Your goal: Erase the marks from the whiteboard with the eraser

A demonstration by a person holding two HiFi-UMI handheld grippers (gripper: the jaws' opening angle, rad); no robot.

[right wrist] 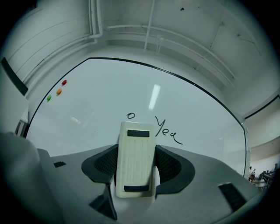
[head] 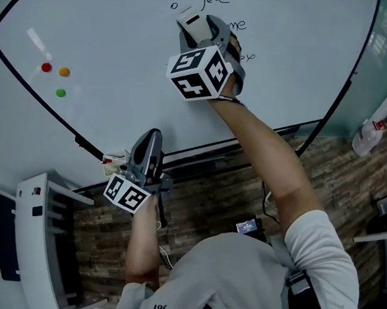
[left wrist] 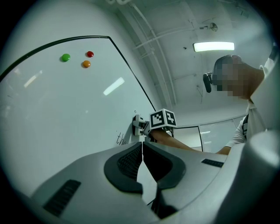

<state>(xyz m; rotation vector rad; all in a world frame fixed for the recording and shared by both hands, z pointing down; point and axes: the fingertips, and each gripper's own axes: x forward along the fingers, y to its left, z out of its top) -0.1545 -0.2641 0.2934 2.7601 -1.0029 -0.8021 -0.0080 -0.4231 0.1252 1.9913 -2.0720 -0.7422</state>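
**Eraser clamped in the right gripper, up against the writing**

The right gripper (right wrist: 136,168) has its fingers clamped on the long sides of a cream-white whiteboard eraser (right wrist: 134,153). The eraser stands lengthwise between them, its back facing the camera. A raised arm holds the eraser to the upper part of the whiteboard (head: 121,59). From the left gripper view its face appears to lie against the board surface.

In the right gripper view the eraser's far end sits just below a small hand-drawn circle (right wrist: 130,115). It is just left of the black word "Yea" (right wrist: 168,130). Further strokes of writing show beside the gripper in the head view (they are partly covered, so the words cannot be read whole). The right gripper's marker cube (head: 199,72) stands out in front of the board.

The left gripper (left wrist: 142,151) is held low, near the board's bottom edge and its tray ledge (head: 200,151), well apart from the eraser. Its fingers are together, pad against pad, with nothing between them.

Toward the board's far left sit three round magnets close together: red (head: 46,67), orange (head: 64,72) and green (head: 60,93). A wood-patterned floor (head: 230,193) shows below the board.
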